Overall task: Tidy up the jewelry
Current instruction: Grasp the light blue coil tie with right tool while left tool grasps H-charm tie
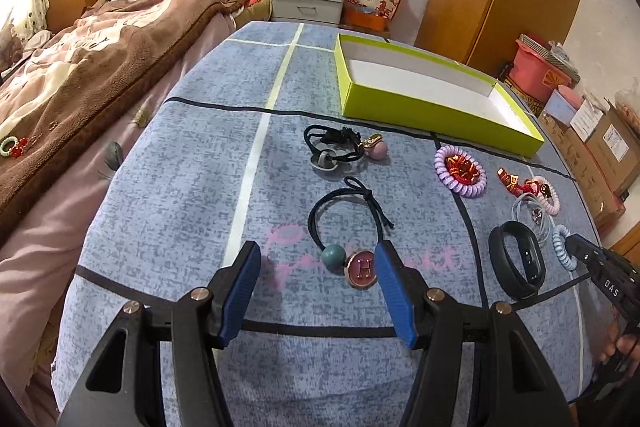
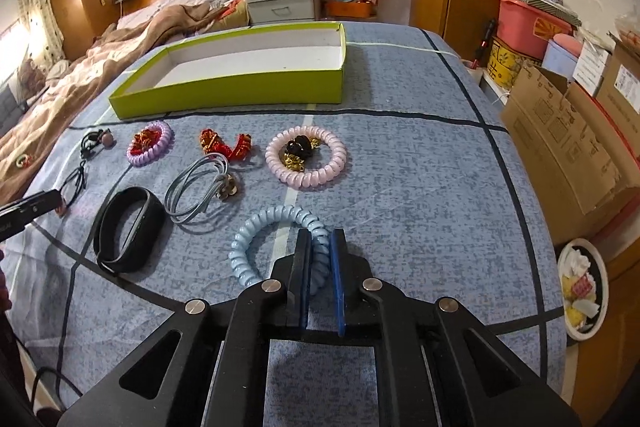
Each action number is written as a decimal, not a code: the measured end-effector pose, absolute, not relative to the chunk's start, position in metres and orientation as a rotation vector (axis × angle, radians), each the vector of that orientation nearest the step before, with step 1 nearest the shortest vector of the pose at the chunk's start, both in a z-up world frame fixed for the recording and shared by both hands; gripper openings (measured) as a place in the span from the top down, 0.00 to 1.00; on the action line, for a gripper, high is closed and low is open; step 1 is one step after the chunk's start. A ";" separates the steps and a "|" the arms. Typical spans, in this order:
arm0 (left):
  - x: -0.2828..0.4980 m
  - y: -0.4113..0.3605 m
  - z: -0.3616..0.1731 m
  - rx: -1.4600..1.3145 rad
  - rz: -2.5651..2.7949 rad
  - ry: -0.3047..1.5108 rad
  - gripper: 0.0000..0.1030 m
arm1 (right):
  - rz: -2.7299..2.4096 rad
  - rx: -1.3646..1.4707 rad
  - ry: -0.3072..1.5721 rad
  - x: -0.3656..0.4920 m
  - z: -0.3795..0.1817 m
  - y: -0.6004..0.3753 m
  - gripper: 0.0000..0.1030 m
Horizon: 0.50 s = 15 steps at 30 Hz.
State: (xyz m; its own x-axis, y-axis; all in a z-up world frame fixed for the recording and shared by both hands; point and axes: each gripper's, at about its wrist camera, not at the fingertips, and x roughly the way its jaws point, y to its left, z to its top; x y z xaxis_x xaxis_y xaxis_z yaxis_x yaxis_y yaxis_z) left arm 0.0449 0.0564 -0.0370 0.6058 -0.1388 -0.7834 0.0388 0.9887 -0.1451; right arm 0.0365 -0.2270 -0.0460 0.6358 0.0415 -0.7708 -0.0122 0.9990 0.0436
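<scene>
Left wrist view: the left gripper (image 1: 318, 259) stands wide open low in the frame, its blue pads on either side of a black hair tie (image 1: 344, 223) with a green ball and a round pink "H" charm; the right pad (image 1: 390, 287) sits just beside the charm, not pressing it. Above it lies a second black tie (image 1: 334, 147) with a pink ball. The green box (image 1: 404, 103) sits empty at upper right. Only this view shows clear blue cloth (image 1: 180, 187) to the left, up to the bed edge.

Right wrist view: the right gripper (image 2: 320, 255) is clamped narrow on the light blue coil tie (image 2: 256, 247) at lower centre. Only here the pink coil (image 2: 306, 157), the black band (image 2: 128, 227) and bare cloth to the right, toward the cardboard boxes (image 2: 568, 139), show fully.
</scene>
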 end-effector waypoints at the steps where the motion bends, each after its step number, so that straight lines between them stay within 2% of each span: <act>1: 0.046 0.056 -0.037 -0.112 -0.102 0.914 0.41 | 0.027 0.055 0.875 0.036 -0.045 -0.230 0.91; 10: 0.049 0.050 -0.041 -0.070 -0.103 0.919 0.41 | 0.026 0.111 0.841 0.036 -0.036 -0.237 0.91; 12: 0.049 0.047 -0.042 -0.047 -0.099 0.914 0.43 | 0.029 0.110 0.839 0.036 -0.036 -0.235 0.91; 15: 0.046 0.044 -0.042 -0.029 -0.121 0.904 0.54 | 0.031 0.113 0.839 0.035 -0.037 -0.235 0.91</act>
